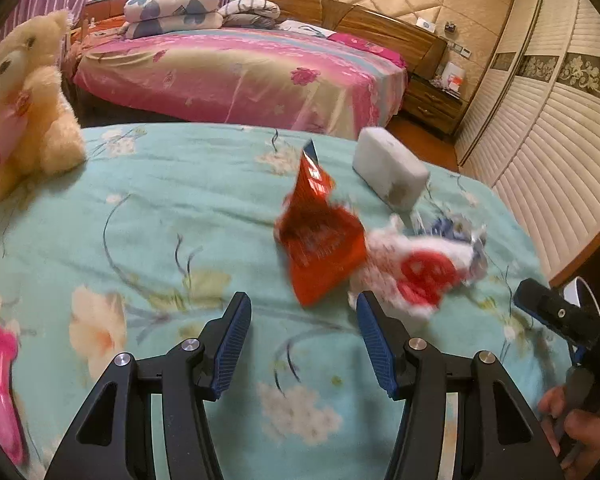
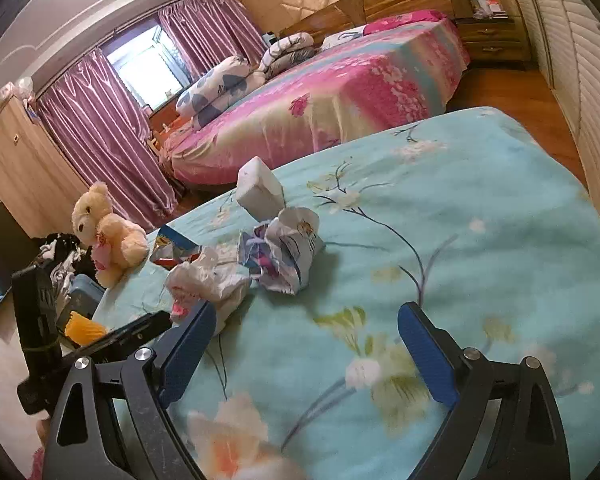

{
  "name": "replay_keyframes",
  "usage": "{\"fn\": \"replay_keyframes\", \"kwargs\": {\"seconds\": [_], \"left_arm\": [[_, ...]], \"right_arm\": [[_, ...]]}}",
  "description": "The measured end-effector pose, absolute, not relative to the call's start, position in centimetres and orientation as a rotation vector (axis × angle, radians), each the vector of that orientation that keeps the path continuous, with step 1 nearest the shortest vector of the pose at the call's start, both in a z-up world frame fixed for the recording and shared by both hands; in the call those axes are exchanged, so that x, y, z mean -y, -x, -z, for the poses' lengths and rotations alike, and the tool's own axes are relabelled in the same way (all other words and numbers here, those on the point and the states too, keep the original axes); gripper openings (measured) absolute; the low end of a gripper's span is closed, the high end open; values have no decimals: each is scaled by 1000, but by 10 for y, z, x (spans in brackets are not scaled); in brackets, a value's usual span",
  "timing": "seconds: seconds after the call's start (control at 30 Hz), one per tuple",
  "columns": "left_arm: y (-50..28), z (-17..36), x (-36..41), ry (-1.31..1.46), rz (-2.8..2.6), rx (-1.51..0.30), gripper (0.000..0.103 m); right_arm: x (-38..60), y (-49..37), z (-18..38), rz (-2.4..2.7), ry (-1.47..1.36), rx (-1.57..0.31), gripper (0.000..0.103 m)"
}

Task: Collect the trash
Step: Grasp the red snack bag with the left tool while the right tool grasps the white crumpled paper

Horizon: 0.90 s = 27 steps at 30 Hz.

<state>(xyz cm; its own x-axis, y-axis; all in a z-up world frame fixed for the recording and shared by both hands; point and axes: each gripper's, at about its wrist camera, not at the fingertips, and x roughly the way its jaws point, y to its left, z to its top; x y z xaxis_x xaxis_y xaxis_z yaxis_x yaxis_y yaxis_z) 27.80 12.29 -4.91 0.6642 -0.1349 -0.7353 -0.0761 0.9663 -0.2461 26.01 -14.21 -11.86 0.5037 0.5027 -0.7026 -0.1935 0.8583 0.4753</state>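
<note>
Trash lies on a teal flowered bedspread (image 1: 180, 208). In the left wrist view an orange-red snack wrapper (image 1: 320, 240) lies just ahead of my left gripper (image 1: 302, 300), which is open with nothing between its blue pads. A crumpled white bag with red print (image 1: 416, 272) sits beyond its right fingertip, and a blue-and-white wrapper (image 1: 456, 228) lies behind that. My right gripper (image 2: 308, 312) is open and empty over the bedspread (image 2: 460, 240). The white bag (image 2: 208, 280) lies by its left fingertip, with the blue-and-white wrapper (image 2: 284, 248) and the snack wrapper (image 2: 176, 250) further off.
A white foam block (image 1: 392, 168) rests near the bed's far edge. A cream teddy bear (image 1: 24, 100) sits at the left corner and a pink brush (image 1: 4, 400) lies at the near left. A pink bed (image 1: 240, 72) stands behind, louvred wardrobe doors (image 1: 548, 128) on the right.
</note>
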Motion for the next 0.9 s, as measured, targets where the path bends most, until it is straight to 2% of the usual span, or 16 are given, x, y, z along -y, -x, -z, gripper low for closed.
{"fn": "replay_keyframes", "kwargs": {"seconds": [0.13,0.3,0.4,0.47,0.5,0.53,0.67,0.9], "left_arm": [[-297,51,-129,219,86,-847,55],[-320,60,-131,171,148,-866,54],[-330,67,-127,139,175,-885,53],[-334,70,-121,112,184,-894,51],[-333,70,-118,101,187,-896,48],[-334,71,-115,85,191,-897,35],[-335,70,-109,67,199,-894,21],[-320,67,-106,106,195,-877,12]], "right_arm": [[136,-275,121,-445,-369,-958,91],[128,-291,127,-461,-385,-980,78],[124,-297,132,-464,-384,-998,57],[122,-299,137,-471,-386,-1021,27],[121,-299,139,-472,-384,-1030,24],[121,-298,139,-470,-380,-1027,23],[121,-295,136,-478,-372,-1021,17],[123,-286,132,-489,-381,-1003,15]]}}
